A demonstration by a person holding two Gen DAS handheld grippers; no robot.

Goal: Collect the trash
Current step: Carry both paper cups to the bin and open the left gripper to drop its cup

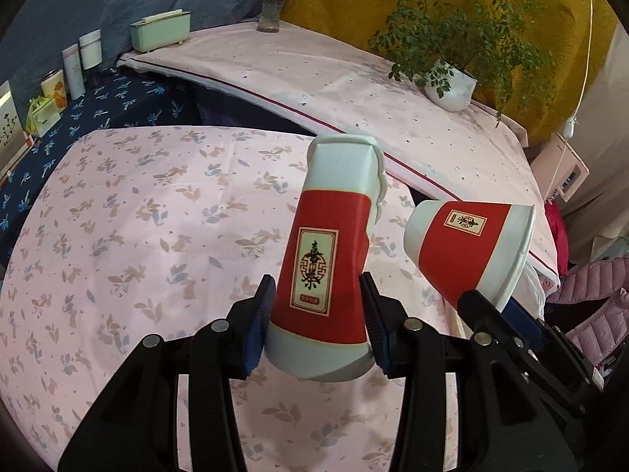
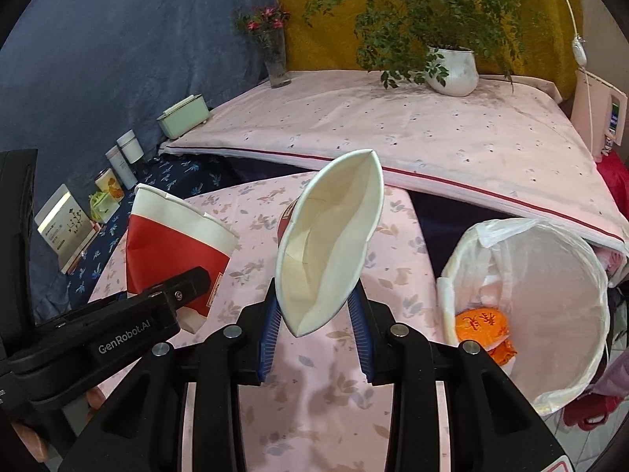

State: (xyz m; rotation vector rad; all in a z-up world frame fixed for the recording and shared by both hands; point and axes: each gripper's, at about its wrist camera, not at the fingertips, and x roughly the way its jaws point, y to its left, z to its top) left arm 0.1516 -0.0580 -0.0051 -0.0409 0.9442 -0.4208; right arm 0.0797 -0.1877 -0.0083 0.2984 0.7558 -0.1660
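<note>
Above floral cloth [image 1: 137, 236], both grippers [image 1: 316, 322] [image 2: 316, 326] pinch cups [image 1: 326, 267] [image 2: 330, 244].

1. Front table [image 1: 129, 212], pink leaf-print cloth.
2. Rear raised surface [image 1: 334, 78], pale pink cover: green box [image 1: 160, 29], glass flower vase [image 1: 271, 10], white potted plant [image 1: 452, 84].
3. Side surface, navy floral cloth [image 1: 118, 102]: white bottles [image 1: 82, 59], tin [image 1: 54, 88].

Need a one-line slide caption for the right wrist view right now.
Right gripper squeezes a flattened paper cup beside the lined trash bin, left gripper holding a second cup.
</note>
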